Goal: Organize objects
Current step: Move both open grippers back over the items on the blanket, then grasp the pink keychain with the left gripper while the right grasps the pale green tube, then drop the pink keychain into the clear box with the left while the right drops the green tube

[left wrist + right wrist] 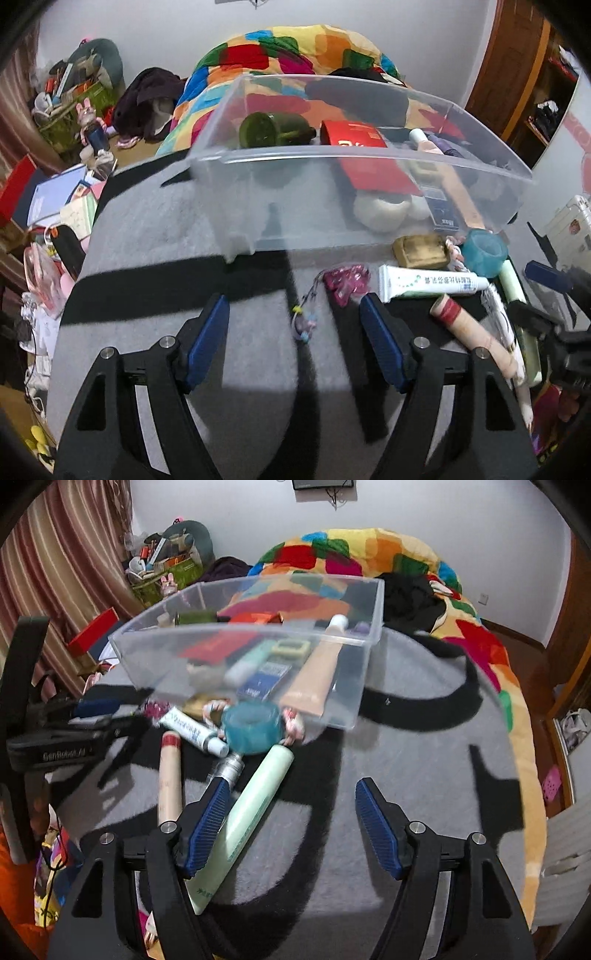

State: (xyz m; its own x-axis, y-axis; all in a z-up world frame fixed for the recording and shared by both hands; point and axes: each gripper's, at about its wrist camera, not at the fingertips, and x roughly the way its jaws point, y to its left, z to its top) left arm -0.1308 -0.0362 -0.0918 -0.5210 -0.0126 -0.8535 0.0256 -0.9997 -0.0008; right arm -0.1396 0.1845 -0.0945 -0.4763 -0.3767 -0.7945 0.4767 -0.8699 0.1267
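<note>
A clear plastic bin (369, 157) (236, 635) stands on a grey and black rug and holds a green bottle (273, 129), a red box (354, 138), a peach tube (321, 672) and other items. Before it lie a white tube (428, 282) (194, 731), a teal tape roll (484, 253) (253, 727), a beige red-capped tube (469, 332) (170, 775), a pale green tube (251, 808), a pink trinket (347, 282) and a small charm (304, 321). My left gripper (293, 306) is open and empty over the charm. My right gripper (291, 790) is open, empty, beside the green tube.
A bed with a colourful patchwork quilt (295, 48) (369, 557) lies behind the bin. Cluttered books and boxes (55, 195) sit to the left. A curtain (55, 572) hangs at the left. My left gripper also shows in the right wrist view (92, 712).
</note>
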